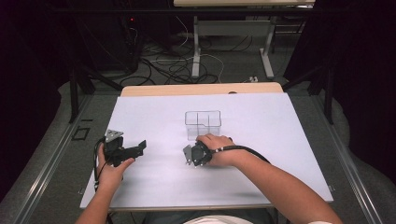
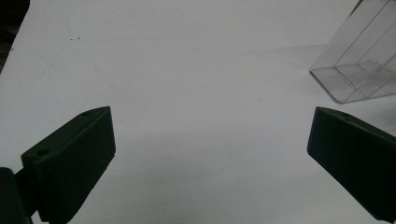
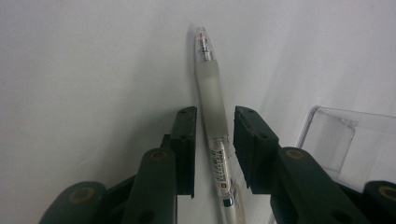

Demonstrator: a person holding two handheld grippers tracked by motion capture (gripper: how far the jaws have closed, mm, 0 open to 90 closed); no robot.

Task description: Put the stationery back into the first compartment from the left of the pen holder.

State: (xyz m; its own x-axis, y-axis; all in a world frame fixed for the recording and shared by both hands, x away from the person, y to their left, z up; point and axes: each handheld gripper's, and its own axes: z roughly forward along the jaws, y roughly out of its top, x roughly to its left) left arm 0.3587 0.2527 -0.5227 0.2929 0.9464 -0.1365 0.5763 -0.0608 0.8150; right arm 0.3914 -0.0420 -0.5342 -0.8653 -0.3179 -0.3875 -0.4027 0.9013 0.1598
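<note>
A clear pen (image 3: pixel 212 102) with a frosted grip lies on the white table top (image 1: pixel 261 140), its tip pointing away in the right gripper view. My right gripper (image 3: pixel 215 114) straddles it low over the table, one jaw on each side with a thin gap to the barrel, so it stands open. In the high view the right gripper (image 1: pixel 189 156) sits just in front of a clear divided box (image 1: pixel 202 122). My left gripper (image 1: pixel 135 151) rests at the left of the sheet. Its jaws are spread wide, and the left gripper (image 2: pixel 210 116) has bare table between them.
The clear box (image 3: pixel 341 140) stands right beside the pen's right side and shows at the upper right of the left gripper view as the box (image 2: pixel 359 60). White table top stretches to the far and right edges. Beyond the table are cables and desk legs on the floor.
</note>
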